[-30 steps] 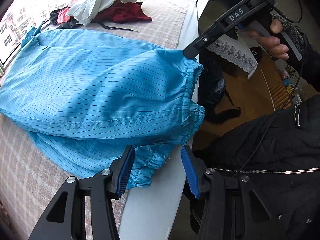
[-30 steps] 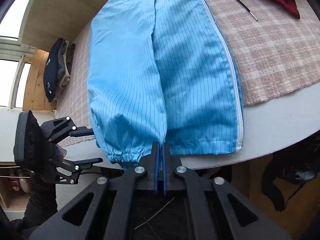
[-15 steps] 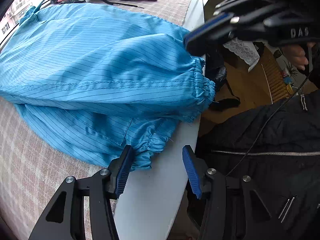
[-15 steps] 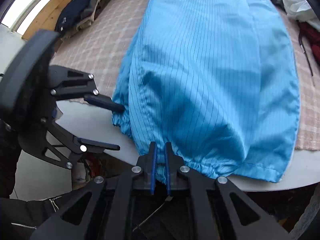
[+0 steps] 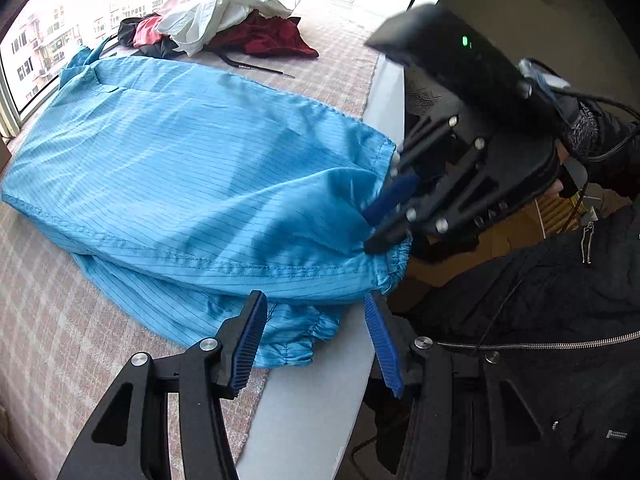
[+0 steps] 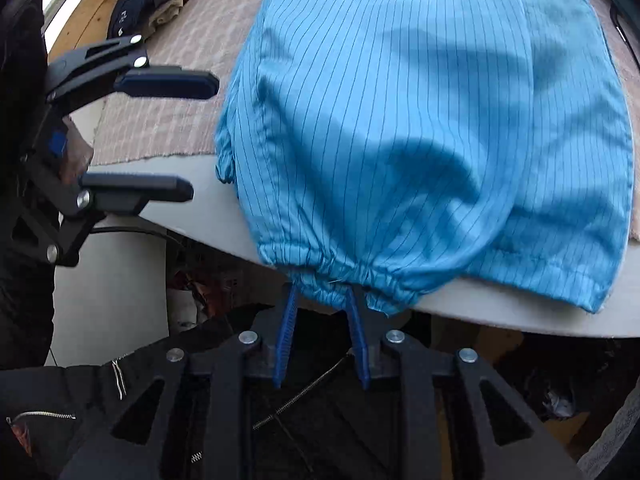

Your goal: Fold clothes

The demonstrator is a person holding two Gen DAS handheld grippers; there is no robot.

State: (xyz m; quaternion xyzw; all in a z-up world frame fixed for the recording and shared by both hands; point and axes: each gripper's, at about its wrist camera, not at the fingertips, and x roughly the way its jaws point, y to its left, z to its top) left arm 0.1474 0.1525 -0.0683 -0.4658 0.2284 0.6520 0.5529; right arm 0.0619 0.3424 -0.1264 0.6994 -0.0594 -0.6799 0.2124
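Observation:
A blue pinstriped garment lies along the table, with its elastic cuffs at the near edge; it also shows in the right wrist view. My left gripper is open, with a lower elastic cuff lying between its pads. My right gripper has its jaws parted around the upper elastic cuff at the table edge. In the left wrist view the right gripper sits at that cuff. In the right wrist view the left gripper is open to the left of the garment.
A pile of white, red and dark clothes lies at the far end by the window. A pink checked cloth covers the white table. Folded dark clothes lie at the far left. My black jacket is close by.
My right gripper, shut on the upper cuff before, has opened its jaws around it. The sleeve has been swung over the garment body. My left gripper stays open near the lower cuff.

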